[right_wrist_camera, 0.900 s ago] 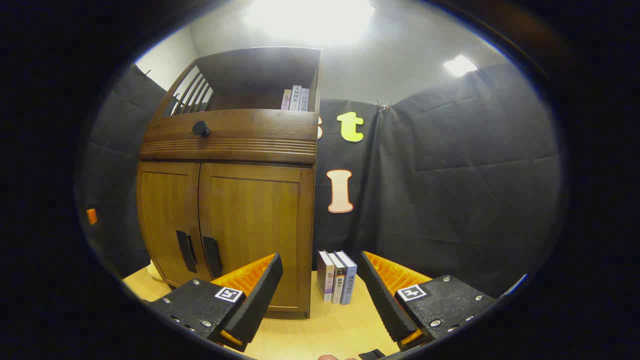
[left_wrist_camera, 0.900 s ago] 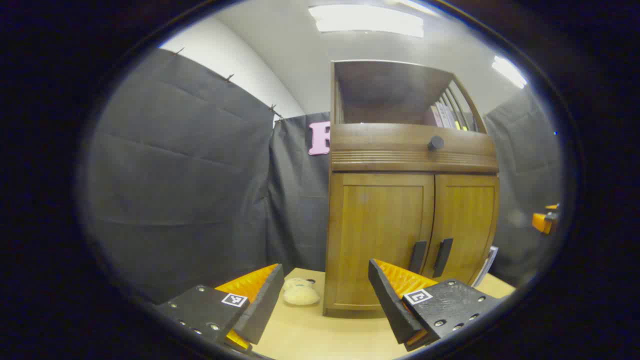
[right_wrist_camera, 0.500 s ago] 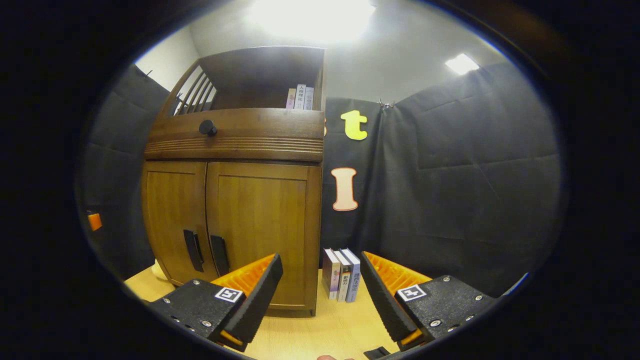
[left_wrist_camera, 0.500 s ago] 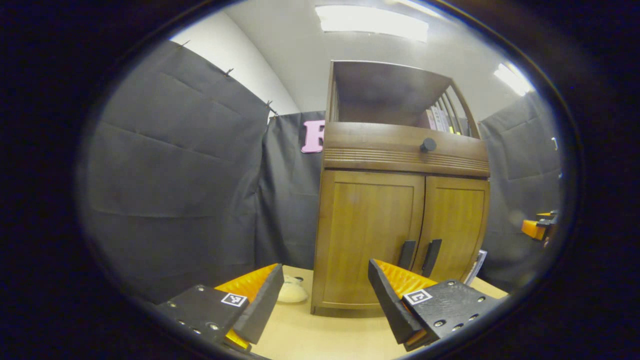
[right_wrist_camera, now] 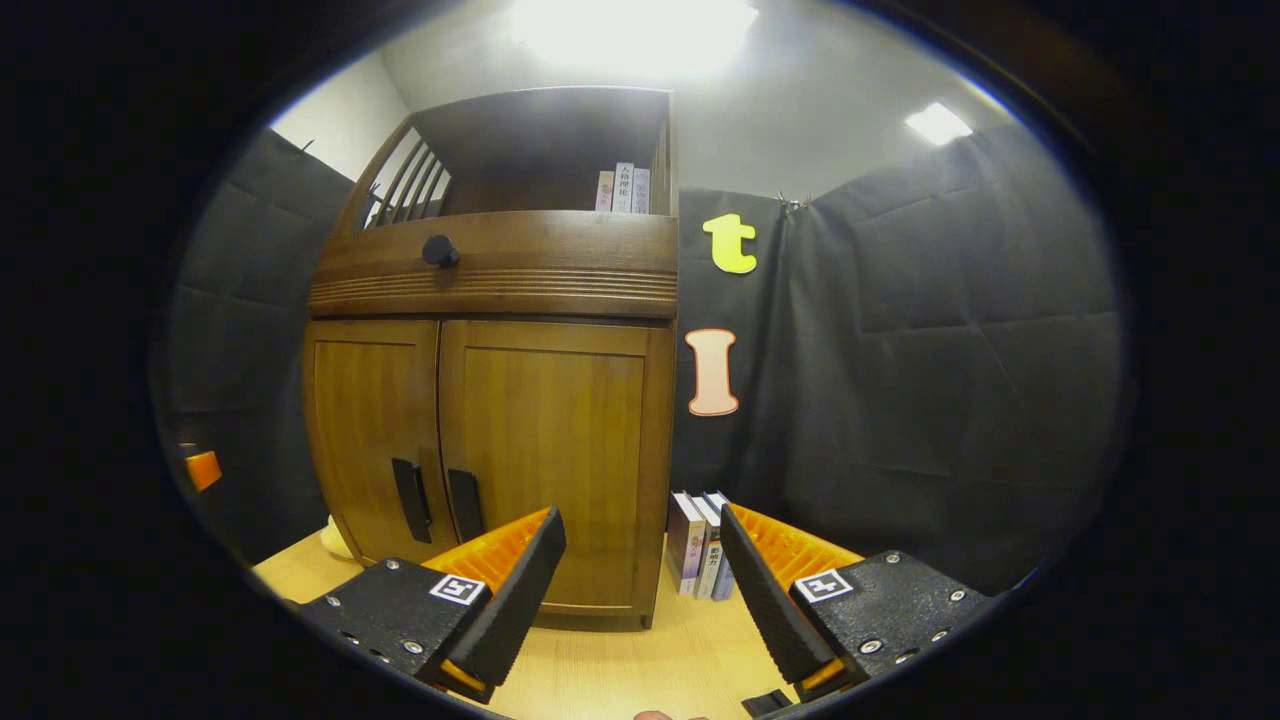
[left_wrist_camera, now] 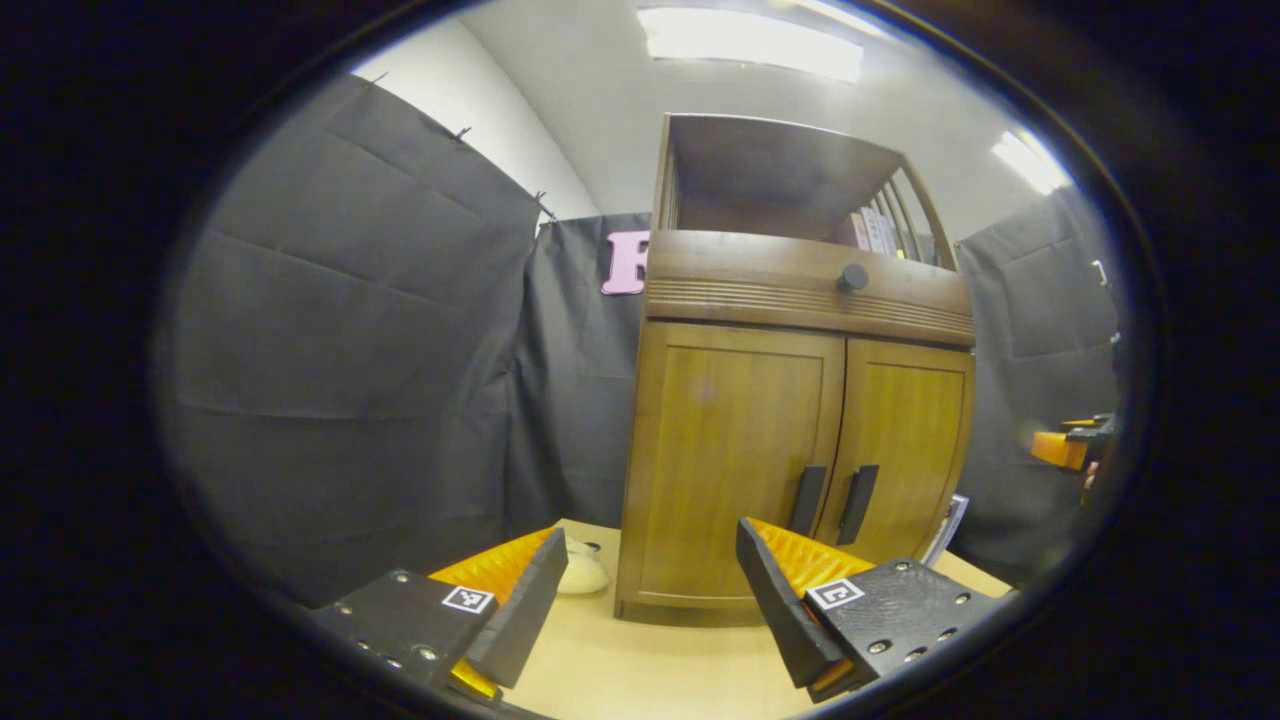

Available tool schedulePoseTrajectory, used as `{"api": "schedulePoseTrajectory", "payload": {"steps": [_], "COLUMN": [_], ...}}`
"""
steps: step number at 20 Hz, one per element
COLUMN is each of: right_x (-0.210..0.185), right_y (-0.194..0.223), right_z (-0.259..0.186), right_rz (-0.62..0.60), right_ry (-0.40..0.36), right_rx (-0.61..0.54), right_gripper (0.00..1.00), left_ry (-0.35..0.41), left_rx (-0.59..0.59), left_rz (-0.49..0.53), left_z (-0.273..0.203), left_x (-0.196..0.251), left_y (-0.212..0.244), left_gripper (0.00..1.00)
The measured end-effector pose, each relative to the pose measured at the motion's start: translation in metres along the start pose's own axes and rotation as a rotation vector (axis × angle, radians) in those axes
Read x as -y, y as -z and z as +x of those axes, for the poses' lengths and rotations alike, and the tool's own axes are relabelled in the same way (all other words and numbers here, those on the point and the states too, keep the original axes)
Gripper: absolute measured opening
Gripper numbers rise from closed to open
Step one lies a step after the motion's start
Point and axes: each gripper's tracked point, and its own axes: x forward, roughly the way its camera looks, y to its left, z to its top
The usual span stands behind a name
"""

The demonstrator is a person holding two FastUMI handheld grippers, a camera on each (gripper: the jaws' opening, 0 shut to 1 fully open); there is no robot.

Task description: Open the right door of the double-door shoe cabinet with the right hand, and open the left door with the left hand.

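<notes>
A brown wooden shoe cabinet (left_wrist_camera: 790,300) (right_wrist_camera: 500,280) stands on the table with both doors closed. In the left gripper view its left door (left_wrist_camera: 730,460) and right door (left_wrist_camera: 905,440) meet at two dark vertical handles (left_wrist_camera: 807,499) (left_wrist_camera: 856,504). In the right gripper view the right door (right_wrist_camera: 550,450) carries its handle (right_wrist_camera: 465,505), beside the left door's handle (right_wrist_camera: 411,500). My left gripper (left_wrist_camera: 650,600) is open, short of the cabinet and low. My right gripper (right_wrist_camera: 640,590) is open too, in front of the cabinet's right corner. The right gripper (left_wrist_camera: 1065,448) also shows at the far right of the left gripper view.
Several books (right_wrist_camera: 700,545) stand upright on the table right of the cabinet. A pale round object (left_wrist_camera: 583,575) lies left of the cabinet's base. A drawer with a round dark knob (right_wrist_camera: 440,250) sits above the doors, with books on the open shelf (right_wrist_camera: 622,188). The light wooden table (right_wrist_camera: 620,670) lies below.
Both grippers have shifted a little, so the cabinet slides leftward in the left gripper view and rightward in the right gripper view. The doors have stayed closed and both grippers have stayed open.
</notes>
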Motion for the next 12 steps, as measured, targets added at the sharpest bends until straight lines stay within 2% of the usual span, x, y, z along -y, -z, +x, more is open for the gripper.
{"api": "schedulePoseTrajectory", "payload": {"steps": [2, 5, 6, 12], "right_x": [-0.007, -0.014, -0.018, -0.054], "right_y": [0.001, -0.001, -0.002, 0.0], "right_z": [0.002, 0.009, 0.012, 0.039], "right_rz": [0.0, -0.006, -0.003, 0.023], "right_ry": [-0.018, -0.031, -0.038, -0.1], "right_rx": [-0.006, -0.005, -0.004, -0.02], "right_gripper": [0.96, 0.96, 0.96, 0.96], "left_ry": [-0.018, -0.016, -0.018, -0.029], "left_rx": [-0.016, -0.028, -0.03, -0.06], "left_rz": [-0.008, -0.029, -0.032, -0.01], "left_z": [0.001, -0.021, -0.025, -0.036], "left_x": [-0.002, -0.008, -0.01, -0.01], "left_y": [0.005, 0.018, 0.02, 0.036], "left_gripper": [1.0, 1.0, 0.97, 1.0]}}
